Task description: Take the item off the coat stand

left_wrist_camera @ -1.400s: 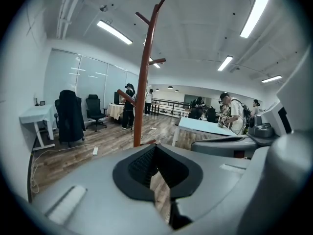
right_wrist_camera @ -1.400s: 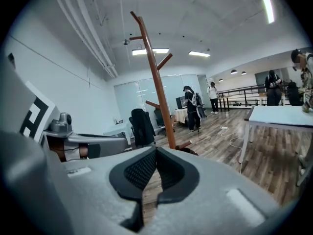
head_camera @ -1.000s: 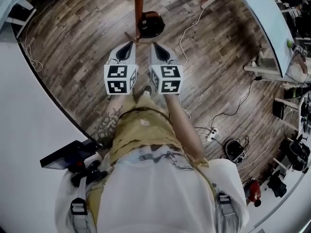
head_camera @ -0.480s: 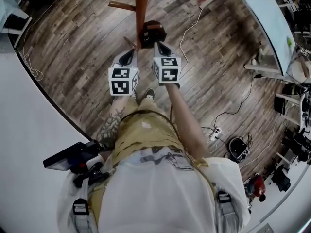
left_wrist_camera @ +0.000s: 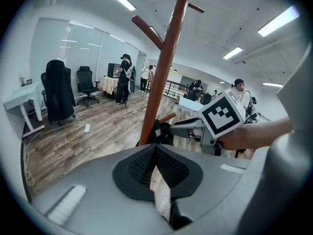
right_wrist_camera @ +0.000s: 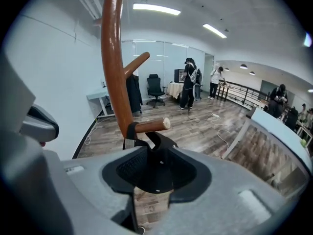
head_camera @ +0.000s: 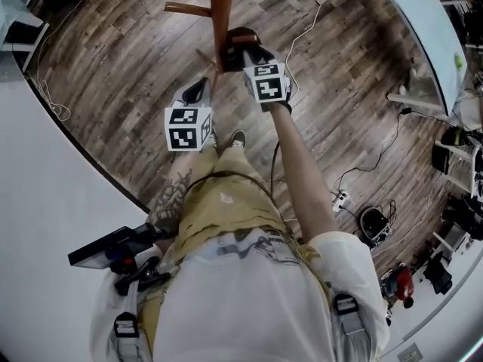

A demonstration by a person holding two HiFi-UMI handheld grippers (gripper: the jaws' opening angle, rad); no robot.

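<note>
My right gripper (right_wrist_camera: 157, 168) pinches the black bag (right_wrist_camera: 156, 140), its strap looped over the peg (right_wrist_camera: 149, 126) of the wooden coat stand (right_wrist_camera: 113, 58) at 11 o'clock. My left gripper (left_wrist_camera: 155, 155), pressed together on nothing, hangs at 7 o'clock from the right one in the head view.

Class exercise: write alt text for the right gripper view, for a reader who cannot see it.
The right gripper has its fingers closed on a black item that hangs by a strap from a short wooden peg of a brown coat stand. Behind it is an open office with wood flooring, a desk, a chair and several people standing far off.
</note>
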